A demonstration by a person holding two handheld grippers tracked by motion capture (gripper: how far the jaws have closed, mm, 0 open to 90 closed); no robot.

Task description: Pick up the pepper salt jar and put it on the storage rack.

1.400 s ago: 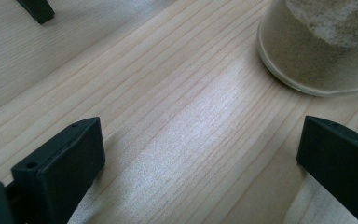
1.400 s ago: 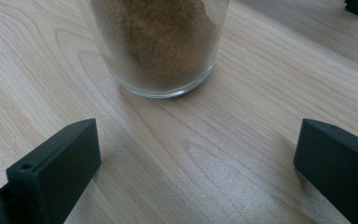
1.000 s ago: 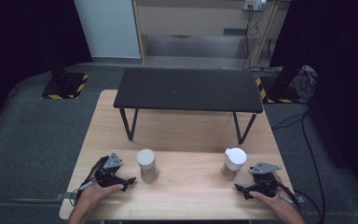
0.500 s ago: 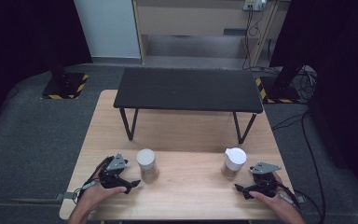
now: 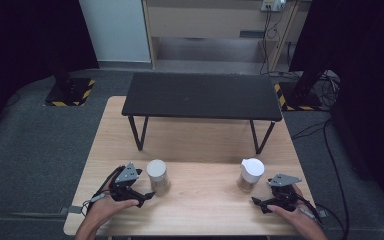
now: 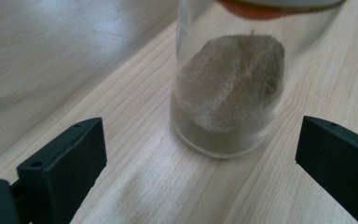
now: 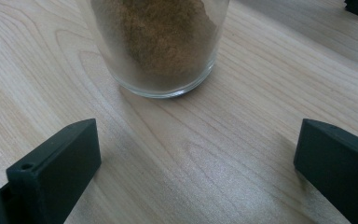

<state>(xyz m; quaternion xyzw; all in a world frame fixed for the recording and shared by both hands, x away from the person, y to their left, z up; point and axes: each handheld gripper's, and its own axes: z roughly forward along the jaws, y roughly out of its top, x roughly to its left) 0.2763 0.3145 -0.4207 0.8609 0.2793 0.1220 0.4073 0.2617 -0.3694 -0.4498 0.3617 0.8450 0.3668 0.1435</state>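
Both jars stand upright on the pale wooden table (image 5: 200, 145), untouched by either tool, so the work reads as barely begun; the reach is under way and no grasp has been made yet.

The left gripper (image 5: 147, 195) sits at the near left of the table with its jaws spread wide and empty; the left jar (image 5: 158, 176), a clear glass with a pale lid and a heap of grey-brown powder inside, stands just beside it at about one o'clock from the jaws; in the left gripper view the same jar (image 6: 228, 88) sits ahead, between the lines of the two jaws but beyond their tips, not touching either.

The right gripper (image 5: 258, 204) rests at the near right, jaws likewise wide apart and holding nothing; the right jar (image 5: 250, 174), white-lidded with browner powder, stands near it at about eleven o'clock; in the right gripper view that jar (image 7: 161, 44) is ahead and left of centre, well clear of the jaws.

The low black bench (image 5: 202, 95) at twelve o'clock, across the far half of the table, is bare on top.

What is left, by my judgement: advance each gripper until its jar sits between the jaws, close, lift; the left looks nearer to that than the right, whose jar needs a small correction towards the left first.
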